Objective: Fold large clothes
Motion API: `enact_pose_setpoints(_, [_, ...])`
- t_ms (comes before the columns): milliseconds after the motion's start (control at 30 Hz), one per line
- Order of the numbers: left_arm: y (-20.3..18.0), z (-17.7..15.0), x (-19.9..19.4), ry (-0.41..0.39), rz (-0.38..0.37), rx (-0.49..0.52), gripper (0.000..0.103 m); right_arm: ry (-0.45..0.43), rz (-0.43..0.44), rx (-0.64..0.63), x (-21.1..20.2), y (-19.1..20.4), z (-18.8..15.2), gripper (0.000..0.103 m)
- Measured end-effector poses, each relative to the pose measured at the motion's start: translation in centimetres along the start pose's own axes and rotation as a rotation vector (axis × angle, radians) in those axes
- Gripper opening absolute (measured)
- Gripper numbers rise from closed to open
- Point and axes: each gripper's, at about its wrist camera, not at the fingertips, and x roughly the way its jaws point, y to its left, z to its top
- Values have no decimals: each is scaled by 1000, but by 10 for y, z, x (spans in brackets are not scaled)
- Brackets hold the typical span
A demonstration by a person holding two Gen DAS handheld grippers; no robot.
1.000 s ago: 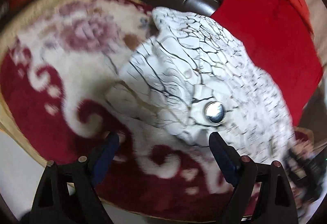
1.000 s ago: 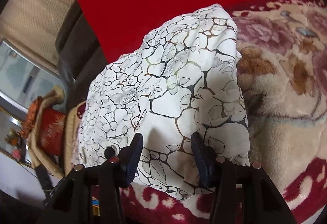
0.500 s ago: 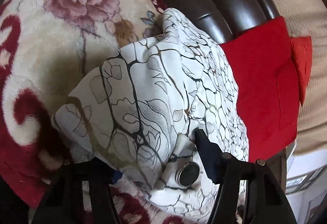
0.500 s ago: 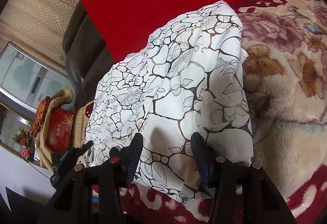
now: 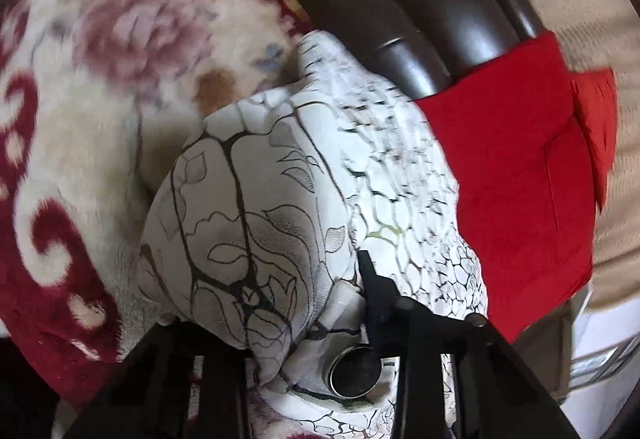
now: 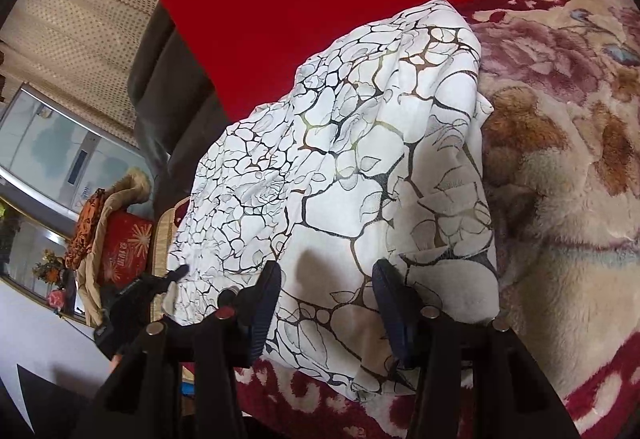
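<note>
Draping garment (image 5: 248,223) hides left hand-held gripper (image 5: 288,303) (grip unclear) | right hand-held gripper (image 6: 326,303) open

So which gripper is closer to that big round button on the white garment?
Left. The left gripper has the button right by its finger; the right gripper straddles the garment elsewhere, no button in its view.

A home living room: a floral plush blanket (image 6: 560,167) covers a dark leather sofa (image 5: 420,11) beside curtains (image 6: 92,23).
</note>
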Motion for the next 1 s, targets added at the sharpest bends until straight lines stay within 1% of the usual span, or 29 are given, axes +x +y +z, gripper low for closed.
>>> enact_pose_setpoints(33, [-13,-1,-7,-16,14,48,30,1,-2,6,-1,-2,0,42])
enact_pose_setpoints(67, [-20,-2,-12,-27,14,78,29,3,1,18,-1,-4,0,40])
enact_pose_setpoints(167, [-70,-12,-34,-75,19,257,26,10,48,71,-4,-15,2,40])
enact_pose_setpoints(233, [-98,-22,-41,-95,21,349,25,8,82,101,-8,-21,2,40])
enact_pose_setpoints(300, [-136,-41,-48,-118,25,484,25,5,116,129,-12,-25,4,40])
enact_pose_setpoints(333, [-150,-50,-50,-124,26,534,24,1,136,147,-15,-29,4,40])
enact_pose_setpoints(400, [-185,-78,-54,-138,21,667,24,-18,207,190,-23,-37,6,39])
enact_pose_setpoints(433, [-198,-91,-55,-140,19,720,24,-28,228,203,-27,-40,7,39])
enact_pose_setpoints(467, [-217,-114,-53,-136,12,808,24,-47,252,222,-33,-45,9,39])
enact_pose_setpoints(533, [-235,-143,-48,-118,-4,901,24,-87,283,265,-43,-57,12,39])
enact_pose_setpoints(600, [-254,-186,-27,-56,-9,1023,24,-131,315,328,-53,-74,14,39])
enact_pose_setpoints(633, [-256,-199,-19,-36,-5,1055,24,-160,336,373,-59,-86,15,39])
enact_pose_setpoints(667, [-258,-220,-2,16,11,1098,24,-189,346,409,-65,-96,15,39])
enact_pose_setpoints(700, [-256,-236,17,83,32,1126,26,-211,347,432,-69,-102,14,39])
enact_pose_setpoints(767, [-247,-257,44,182,79,1153,34,-252,336,479,-77,-116,15,42])
enact_pose_setpoints(800, [-240,-265,53,193,111,1177,36,-261,329,504,-80,-122,14,42])
enact_pose_setpoints(833, [-239,-269,49,176,105,1200,47,-260,325,525,-80,-126,14,43])
enact_pose_setpoints(867, [-239,-270,45,168,88,1216,54,-251,324,541,-78,-129,13,45])
enact_pose_setpoints(900, [-240,-270,34,167,48,1241,66,-238,328,553,-78,-133,12,46])
enact_pose_setpoints(933, [-244,-270,29,173,18,1254,72,-228,328,556,-77,-134,12,47])
enact_pose_setpoints(1000, [-242,-261,3,185,-58,1268,72,-220,329,558,-78,-135,14,57])
